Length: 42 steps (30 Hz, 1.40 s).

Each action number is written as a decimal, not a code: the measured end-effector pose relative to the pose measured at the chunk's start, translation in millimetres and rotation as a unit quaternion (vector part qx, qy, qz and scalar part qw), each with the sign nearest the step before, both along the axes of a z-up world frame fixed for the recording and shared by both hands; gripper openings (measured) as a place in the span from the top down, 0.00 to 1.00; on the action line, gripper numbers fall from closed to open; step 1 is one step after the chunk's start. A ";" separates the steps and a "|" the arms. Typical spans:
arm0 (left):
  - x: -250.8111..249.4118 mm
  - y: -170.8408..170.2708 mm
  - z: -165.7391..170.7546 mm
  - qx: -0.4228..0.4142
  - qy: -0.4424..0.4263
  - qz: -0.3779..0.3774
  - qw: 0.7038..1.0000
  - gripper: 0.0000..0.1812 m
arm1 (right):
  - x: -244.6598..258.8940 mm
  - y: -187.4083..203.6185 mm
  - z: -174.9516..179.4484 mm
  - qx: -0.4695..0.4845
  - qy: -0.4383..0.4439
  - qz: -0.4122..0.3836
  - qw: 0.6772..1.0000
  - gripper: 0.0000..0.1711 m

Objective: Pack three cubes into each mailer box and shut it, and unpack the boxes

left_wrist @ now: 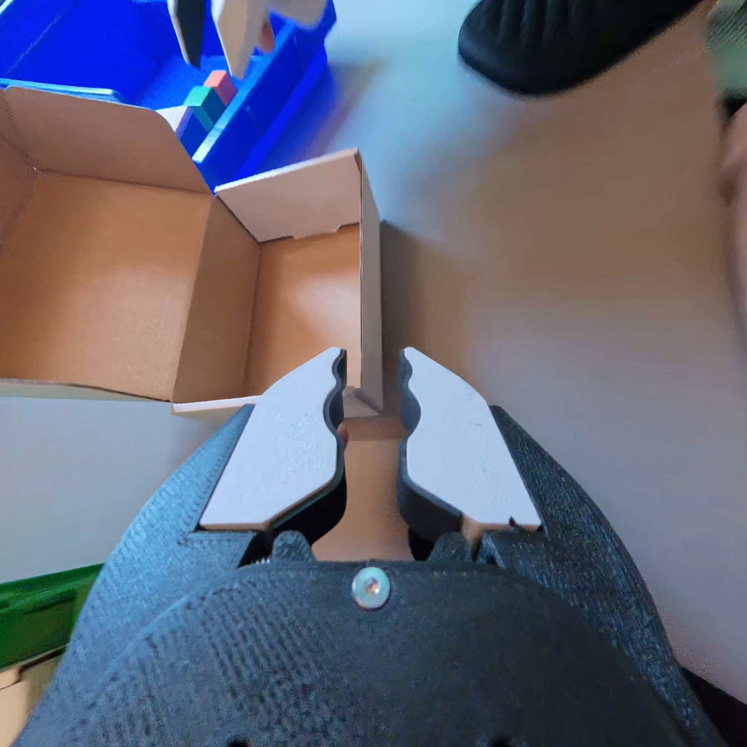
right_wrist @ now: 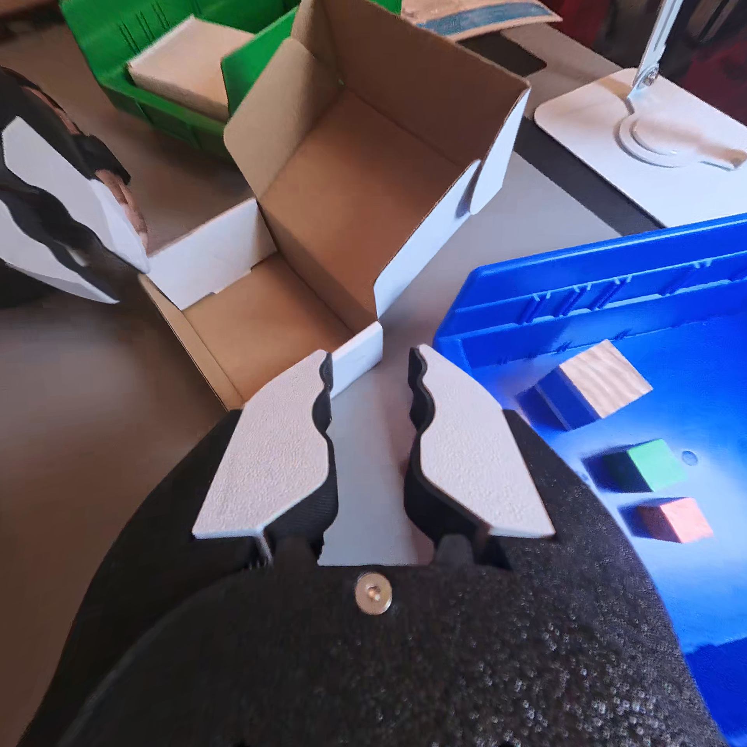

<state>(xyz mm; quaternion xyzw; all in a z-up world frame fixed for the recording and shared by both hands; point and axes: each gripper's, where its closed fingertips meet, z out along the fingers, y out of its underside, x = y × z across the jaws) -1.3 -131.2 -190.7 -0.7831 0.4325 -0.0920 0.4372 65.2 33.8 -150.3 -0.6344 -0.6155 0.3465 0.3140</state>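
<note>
Left gripper [left_wrist: 374, 355]: jaws parted, empty, straddling the side wall of the open, empty mailer box [right_wrist: 323, 226]. Right gripper [right_wrist: 370, 357]: released, empty, over bare table. Blue bin [right_wrist: 606, 283] at its 2 o'clock holds natural-wood cube [right_wrist: 606, 378], green cube [right_wrist: 655, 465], red cube [right_wrist: 683, 519]; right gripper nearer.

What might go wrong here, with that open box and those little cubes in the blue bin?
1. The left hand-held gripper straddles the wall of the open box with its jaws open; a nudge could tip or slide the empty box.
2. The right hand-held gripper sits beside the blue bin; reaching for the wood cube, green cube or red cube, it could catch the bin's rim.
</note>
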 end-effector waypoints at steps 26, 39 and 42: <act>-85.1 86.8 65.3 0.119 -0.241 0.318 0.909 0.86 | -34.0 -24.4 0.2 0.142 0.131 0.021 0.981 0.87; -56.4 60.1 71.3 0.183 -0.160 0.186 0.952 0.90 | -1.8 -58.6 10.3 0.006 0.129 0.199 0.971 0.61; -42.0 50.6 73.5 0.187 -0.152 0.137 0.961 0.89 | -8.7 -70.4 8.7 0.049 0.128 0.214 0.967 0.63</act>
